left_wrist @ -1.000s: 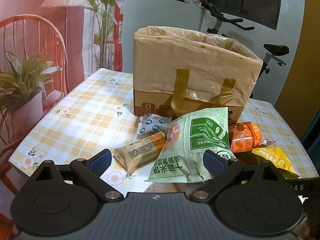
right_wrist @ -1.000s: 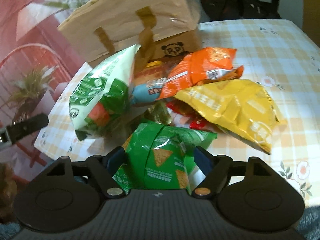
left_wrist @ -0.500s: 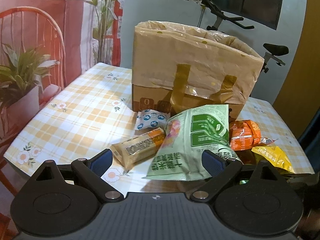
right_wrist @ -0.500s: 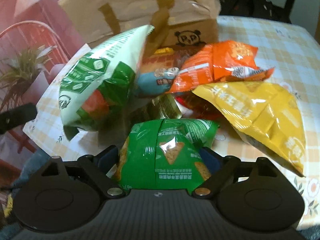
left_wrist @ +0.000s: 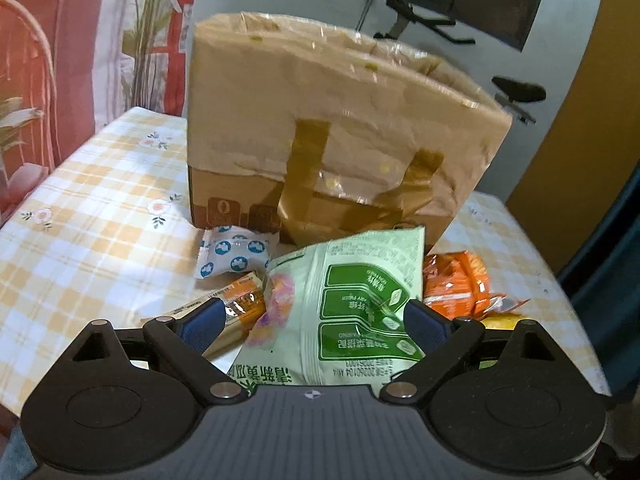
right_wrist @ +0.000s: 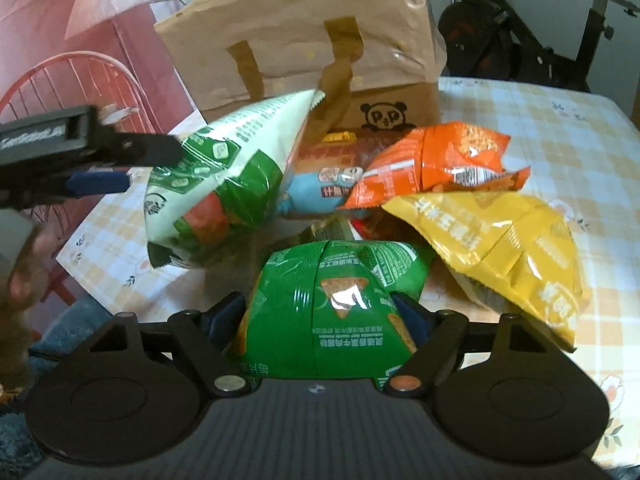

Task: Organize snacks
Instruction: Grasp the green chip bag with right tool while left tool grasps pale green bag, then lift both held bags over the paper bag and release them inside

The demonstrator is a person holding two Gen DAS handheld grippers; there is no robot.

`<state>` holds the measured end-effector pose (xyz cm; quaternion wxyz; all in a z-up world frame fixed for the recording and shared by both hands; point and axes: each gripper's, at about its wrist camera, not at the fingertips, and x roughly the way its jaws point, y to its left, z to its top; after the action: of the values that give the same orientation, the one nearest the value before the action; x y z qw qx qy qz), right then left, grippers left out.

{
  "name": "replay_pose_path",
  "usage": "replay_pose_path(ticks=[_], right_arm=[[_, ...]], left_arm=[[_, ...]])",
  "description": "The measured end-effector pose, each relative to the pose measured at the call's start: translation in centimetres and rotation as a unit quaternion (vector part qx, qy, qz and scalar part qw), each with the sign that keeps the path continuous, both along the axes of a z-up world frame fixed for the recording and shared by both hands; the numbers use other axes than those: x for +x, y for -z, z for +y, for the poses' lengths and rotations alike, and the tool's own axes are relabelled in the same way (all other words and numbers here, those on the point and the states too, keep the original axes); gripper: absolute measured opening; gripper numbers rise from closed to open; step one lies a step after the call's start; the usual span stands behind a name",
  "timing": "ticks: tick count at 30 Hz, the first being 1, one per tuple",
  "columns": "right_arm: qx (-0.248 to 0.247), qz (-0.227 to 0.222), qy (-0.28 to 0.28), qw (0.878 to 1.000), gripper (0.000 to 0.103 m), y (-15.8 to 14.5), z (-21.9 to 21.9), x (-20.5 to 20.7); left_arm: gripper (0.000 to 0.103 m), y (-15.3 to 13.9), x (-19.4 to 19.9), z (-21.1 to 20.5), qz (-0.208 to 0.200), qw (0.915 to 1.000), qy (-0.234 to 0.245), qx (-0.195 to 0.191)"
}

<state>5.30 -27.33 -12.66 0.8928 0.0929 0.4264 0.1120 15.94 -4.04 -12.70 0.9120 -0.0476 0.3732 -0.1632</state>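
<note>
Yellow-checked, flower-printed desk (left_wrist: 92, 216) carries everything. At its far side a tall brown paper carrier bag with darker handles (left_wrist: 332, 136) stands upright, mouth open; the snack pile lies just in front of it. Largest packet: pale green puffed snack bag with dark green panels (left_wrist: 352, 308), tilted, lying between the fingers of my left tool (left_wrist: 314, 322), which is spread wide and not gripping; from the right wrist view its blue pads sit beside that bag's left end. Crinkled yellow chip bag (right_wrist: 504, 248) rests at the right of the pile, touching the orange foil packet (right_wrist: 432, 160) above it. My right tool (right_wrist: 322, 316) is clenched on a bright green tortilla-chip bag (right_wrist: 336, 304), both pads pressed into its sides. Tan wrapped bar with an orange end (left_wrist: 224, 312) lies under the left tool's left finger. Small white pouch with blue dots (left_wrist: 234, 252) sits against the carrier bag's base.
</note>
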Motion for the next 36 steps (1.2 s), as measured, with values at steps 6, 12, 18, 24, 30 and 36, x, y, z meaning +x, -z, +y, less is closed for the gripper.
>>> replay_pose_path(ticks=[6, 12, 18, 24, 30, 36], right_arm=[[0.008, 0.002, 0.007, 1.0, 0.081, 0.4, -0.6, -0.1], [0.016, 0.001, 0.007, 1.0, 0.081, 0.6, -0.8, -0.2], [0.022, -0.002, 0.007, 1.0, 0.081, 0.8, -1.1, -0.5], [0.029, -0.008, 0.004, 1.0, 0.081, 0.7, -1.2, -0.7], [0.042, -0.025, 0.0, 0.999, 0.081, -0.1, -1.1, -1.0], [0.034, -0.029, -0.007, 0.999, 0.081, -0.6, -0.6, -1.1]], left_arm=[[0.099, 2.2, 1.3, -0.3, 0.025, 0.9993, 0.019, -0.02], [0.102, 3.9, 1.6, -1.7, 0.031, 0.9987, 0.04, 0.009], [0.088, 3.4, 0.6, -2.1, 0.002, 0.9986, 0.042, 0.032], [0.087, 0.9, -2.0, -0.8, -0.046, 0.9985, 0.029, 0.012], [0.087, -1.5, -3.9, 0.9, -0.095, 0.995, -0.016, 0.023], [0.087, -2.3, -4.0, 2.7, -0.097, 0.9935, -0.057, 0.018]])
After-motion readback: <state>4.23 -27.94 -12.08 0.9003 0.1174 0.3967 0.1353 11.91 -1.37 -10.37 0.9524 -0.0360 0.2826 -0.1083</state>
